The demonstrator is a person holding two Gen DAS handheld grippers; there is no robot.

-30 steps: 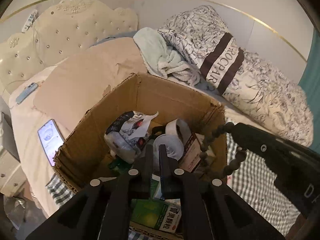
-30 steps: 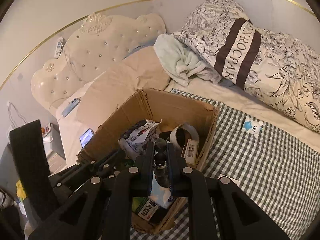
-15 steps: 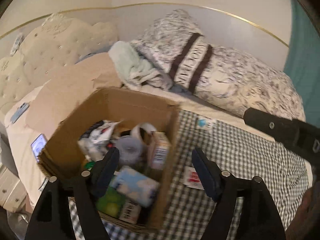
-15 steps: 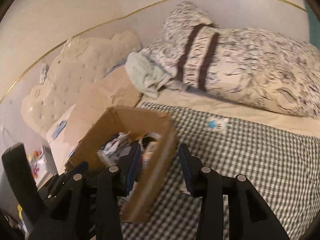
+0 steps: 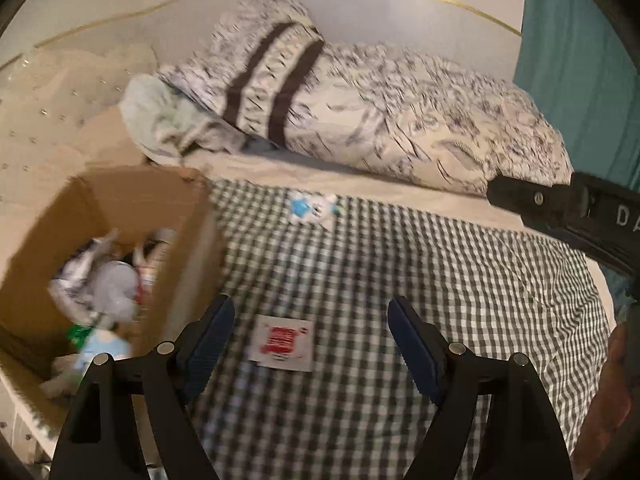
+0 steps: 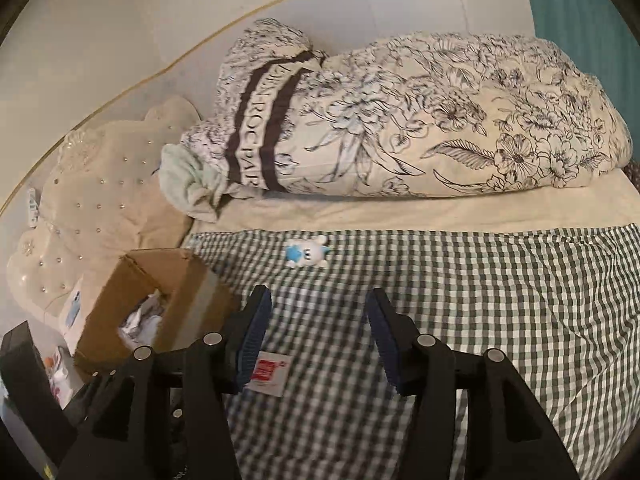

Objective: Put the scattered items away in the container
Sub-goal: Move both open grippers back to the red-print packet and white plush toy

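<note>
On the checked blanket (image 5: 400, 280) lie a sachet (image 5: 285, 342) and toy (image 6: 306, 255).

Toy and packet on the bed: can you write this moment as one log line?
left tool open, empty | right tool open, empty | packet, toy on checked blanket | box part-filled

floral duvet (image 6: 440, 128) rolled along wall | mint towel (image 6: 188, 184) beside it | tufted headboard (image 6: 80, 200) | checked sheet (image 6: 480, 300)

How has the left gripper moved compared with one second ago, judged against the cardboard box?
Yes. The left gripper has moved right, off the cardboard box, and now hangs open over the red-printed packet on the checked cloth.
</note>
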